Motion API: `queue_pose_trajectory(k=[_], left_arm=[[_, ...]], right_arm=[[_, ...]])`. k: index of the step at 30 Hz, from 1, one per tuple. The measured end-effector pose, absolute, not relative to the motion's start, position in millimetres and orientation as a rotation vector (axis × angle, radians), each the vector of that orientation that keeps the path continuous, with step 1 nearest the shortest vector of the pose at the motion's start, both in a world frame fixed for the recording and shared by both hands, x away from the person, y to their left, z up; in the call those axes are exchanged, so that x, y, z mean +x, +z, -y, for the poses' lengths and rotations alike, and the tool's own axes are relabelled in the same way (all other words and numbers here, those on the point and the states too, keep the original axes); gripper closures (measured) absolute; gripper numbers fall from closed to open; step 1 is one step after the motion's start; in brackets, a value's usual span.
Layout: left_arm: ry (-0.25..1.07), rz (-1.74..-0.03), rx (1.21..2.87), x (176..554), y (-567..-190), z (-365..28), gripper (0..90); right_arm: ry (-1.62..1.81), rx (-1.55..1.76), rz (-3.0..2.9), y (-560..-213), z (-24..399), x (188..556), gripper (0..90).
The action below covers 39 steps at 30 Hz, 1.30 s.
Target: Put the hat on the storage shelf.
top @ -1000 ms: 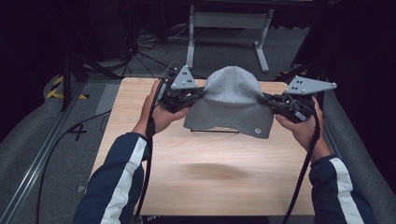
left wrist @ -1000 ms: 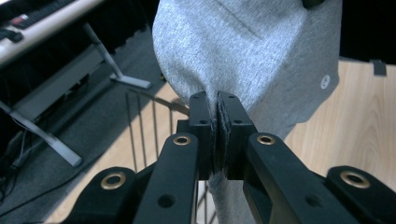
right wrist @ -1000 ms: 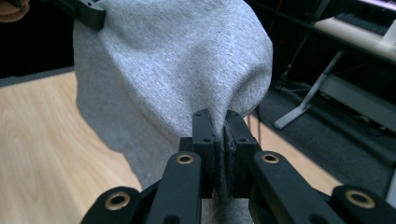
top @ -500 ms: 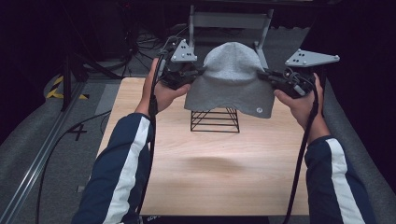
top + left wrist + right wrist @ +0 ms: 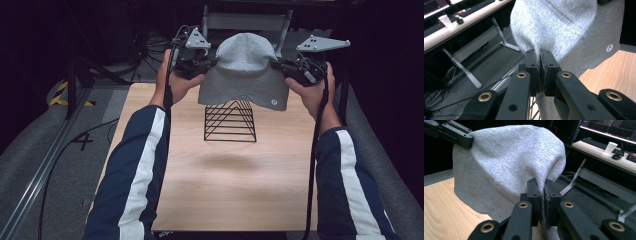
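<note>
You are holding the grey beanie (image 5: 243, 70) in the air between your two grippers, above the black wire rack (image 5: 230, 121) that is standing on the wooden table (image 5: 220, 185). Your left gripper (image 5: 541, 65) is pinching the fabric at one side, with its jaws pressed together on it. Your right gripper (image 5: 543, 195) is pinching the opposite side in the same way. The beanie is hanging clear of the rack.

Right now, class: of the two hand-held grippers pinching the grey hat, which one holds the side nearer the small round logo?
The right hand-held gripper. The white round logo sits at the grey hat's lower corner beneath it; the left hand-held gripper grips the opposite, plain side.
</note>
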<state>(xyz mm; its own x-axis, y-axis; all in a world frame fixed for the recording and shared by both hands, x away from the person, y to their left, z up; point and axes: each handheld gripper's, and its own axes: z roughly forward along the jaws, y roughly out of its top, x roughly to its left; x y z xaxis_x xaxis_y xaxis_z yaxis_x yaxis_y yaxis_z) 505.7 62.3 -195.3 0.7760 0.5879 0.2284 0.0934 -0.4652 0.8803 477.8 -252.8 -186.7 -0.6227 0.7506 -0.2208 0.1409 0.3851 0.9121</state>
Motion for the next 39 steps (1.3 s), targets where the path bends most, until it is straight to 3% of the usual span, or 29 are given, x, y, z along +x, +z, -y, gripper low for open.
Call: queue_pose_trajectory(k=[13, 39], left_arm=[[0.594, -0.540, 2.001, 523.0, -215.1, -63.6, 85.6], [0.545, -0.480, 1.980, 498.6, -229.0, -78.2, 85.5]], right_arm=[[1.233, 0.784, -2.045, -206.6, 251.1, 498.1, 85.0], [1.266, 0.718, -2.088, -218.6, 254.4, 473.5, 85.0]])
